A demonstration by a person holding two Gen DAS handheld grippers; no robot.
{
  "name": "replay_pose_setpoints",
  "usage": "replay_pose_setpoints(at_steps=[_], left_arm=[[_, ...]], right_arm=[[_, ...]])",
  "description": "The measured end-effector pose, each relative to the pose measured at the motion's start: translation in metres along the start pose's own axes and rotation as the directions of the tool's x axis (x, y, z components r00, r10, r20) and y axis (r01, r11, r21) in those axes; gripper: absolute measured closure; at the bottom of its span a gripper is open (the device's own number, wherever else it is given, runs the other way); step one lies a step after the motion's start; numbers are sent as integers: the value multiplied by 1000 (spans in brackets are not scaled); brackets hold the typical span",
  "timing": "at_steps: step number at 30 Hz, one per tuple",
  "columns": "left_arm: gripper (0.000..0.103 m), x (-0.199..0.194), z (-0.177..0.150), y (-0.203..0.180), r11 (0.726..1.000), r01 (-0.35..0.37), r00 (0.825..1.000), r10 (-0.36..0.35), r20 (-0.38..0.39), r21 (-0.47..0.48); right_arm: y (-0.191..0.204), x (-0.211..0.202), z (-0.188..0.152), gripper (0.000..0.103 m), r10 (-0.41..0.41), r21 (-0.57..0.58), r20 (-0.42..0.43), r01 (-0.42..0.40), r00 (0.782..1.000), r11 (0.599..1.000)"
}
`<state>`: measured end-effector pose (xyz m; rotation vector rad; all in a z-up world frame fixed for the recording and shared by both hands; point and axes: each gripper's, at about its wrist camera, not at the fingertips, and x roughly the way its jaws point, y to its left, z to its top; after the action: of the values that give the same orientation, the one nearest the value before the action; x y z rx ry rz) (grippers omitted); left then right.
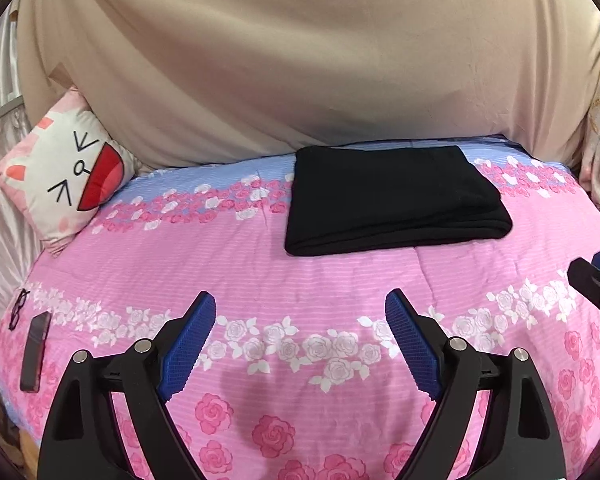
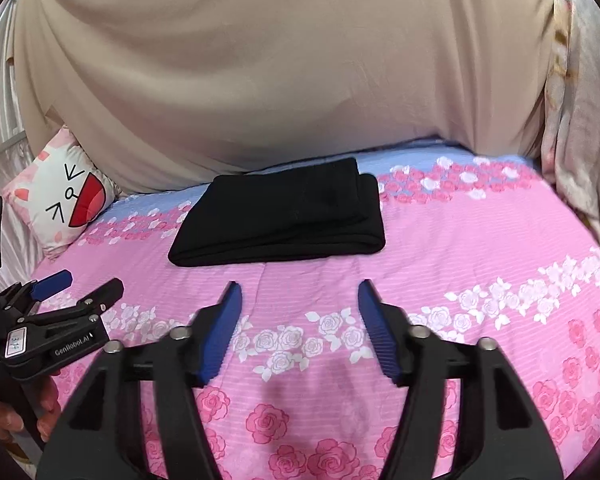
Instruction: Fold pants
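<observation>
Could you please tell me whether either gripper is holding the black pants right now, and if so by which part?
Nothing is held: the left gripper and right gripper are open, apart from the folded pants.

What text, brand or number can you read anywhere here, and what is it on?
"GenRobot.AI": on the left gripper, side of its black body.
"314", uncertain: small white tag on that gripper.
White print on its handle's edge: too cut off to read.
Cat pillow: a drawn face, no words.

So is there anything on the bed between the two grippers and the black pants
Nothing visible. Only bare floral bedcover lies between the open left gripper, the open right gripper and the folded pants. The phone lies off to the left.
</observation>
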<state>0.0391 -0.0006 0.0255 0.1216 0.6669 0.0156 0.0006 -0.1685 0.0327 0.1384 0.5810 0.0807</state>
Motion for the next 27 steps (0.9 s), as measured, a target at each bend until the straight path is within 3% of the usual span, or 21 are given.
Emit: replay_pose_setpoints(at_steps=[5, 7, 8, 13, 27], left_arm=[[19, 3, -3, -2, 1000, 24, 1000, -24, -12, -1], [19, 4, -4, -2, 1000, 27, 1000, -27, -15, -2], [19, 4, -4, -2, 1000, 29, 999, -29, -18, -2], [18, 7, -7, -2, 999, 37, 999, -37, -34, -6], [18, 13, -17, -2, 999, 51, 996, -51, -67, -6]], right_arm=[[10, -1, -1, 41, -18, -25, 5, 18, 1000, 1000], [11, -1, -3, 24, -29, -26, 9, 29, 1000, 999], [12, 0, -4, 20, -36, -28, 12, 37, 999, 999], [16, 0, -8, 10, -67, -36, 17, 68, 998, 997], [13, 9, -18, 8, -83, -21, -26, 82, 996, 996]])
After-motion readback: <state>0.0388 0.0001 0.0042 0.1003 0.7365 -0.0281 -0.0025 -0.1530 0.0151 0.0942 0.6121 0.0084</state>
